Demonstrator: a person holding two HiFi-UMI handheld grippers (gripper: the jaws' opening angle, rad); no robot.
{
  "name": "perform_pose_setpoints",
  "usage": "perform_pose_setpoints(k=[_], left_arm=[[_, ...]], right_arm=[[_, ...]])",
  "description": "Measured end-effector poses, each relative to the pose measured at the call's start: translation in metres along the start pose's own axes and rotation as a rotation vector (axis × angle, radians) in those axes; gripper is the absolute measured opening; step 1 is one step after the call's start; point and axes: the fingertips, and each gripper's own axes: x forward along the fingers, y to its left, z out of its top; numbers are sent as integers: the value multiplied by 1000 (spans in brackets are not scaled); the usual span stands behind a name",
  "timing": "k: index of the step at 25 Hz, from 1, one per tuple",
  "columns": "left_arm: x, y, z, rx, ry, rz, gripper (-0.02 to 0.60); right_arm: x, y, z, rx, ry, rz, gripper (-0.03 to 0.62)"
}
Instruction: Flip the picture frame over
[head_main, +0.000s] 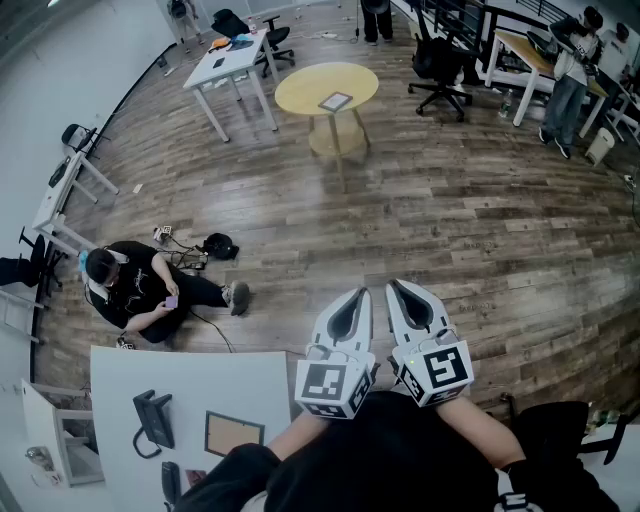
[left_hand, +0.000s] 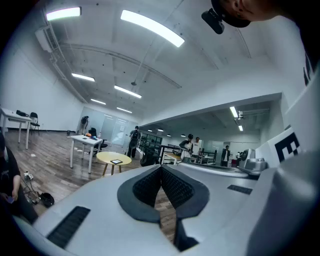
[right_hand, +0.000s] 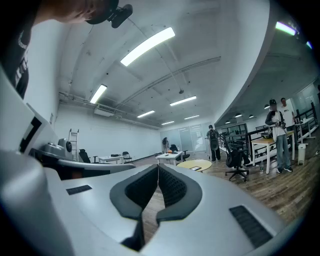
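A small picture frame (head_main: 335, 101) lies flat on a round yellow table (head_main: 300, 90) far across the room; it also shows in the left gripper view (left_hand: 116, 161). A second, brown-edged frame (head_main: 234, 433) lies on the white table (head_main: 120, 370) at my lower left. My left gripper (head_main: 360, 293) and right gripper (head_main: 393, 286) are held side by side in front of my body, level, over the wooden floor and far from both frames. The left gripper's (left_hand: 161, 167) jaws meet at the tips with nothing between them. The right gripper (right_hand: 158, 167) is likewise shut and empty.
A person (head_main: 140, 285) sits on the floor beside the white table, with cables and a dark bag nearby. A black desk phone (head_main: 152, 420) lies on that table. A white desk (head_main: 228, 60), office chairs (head_main: 440, 65) and standing people (head_main: 570, 70) lie beyond the round table.
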Motion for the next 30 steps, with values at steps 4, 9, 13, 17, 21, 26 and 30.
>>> perform_pose_setpoints(k=[4, 9, 13, 17, 21, 26, 30], left_arm=[[-2, 10, -2, 3, 2, 7, 23], [-8, 25, -3, -6, 5, 27, 23], [-10, 42, -4, -6, 7, 35, 23], [-6, 58, -10, -21, 6, 36, 23], [11, 66, -13, -12, 9, 13, 23], [40, 80, -16, -22, 20, 10, 23], [92, 92, -17, -10, 34, 10, 23]], right_arm=[[7, 6, 0, -2, -2, 10, 20], [16, 19, -2, 9, 13, 34, 20], [26, 27, -6, 13, 3, 53, 20], [33, 25, -7, -3, -3, 49, 20], [44, 12, -4, -10, -20, 40, 20], [76, -14, -17, 18, -2, 54, 20], [119, -47, -18, 24, -10, 80, 20]])
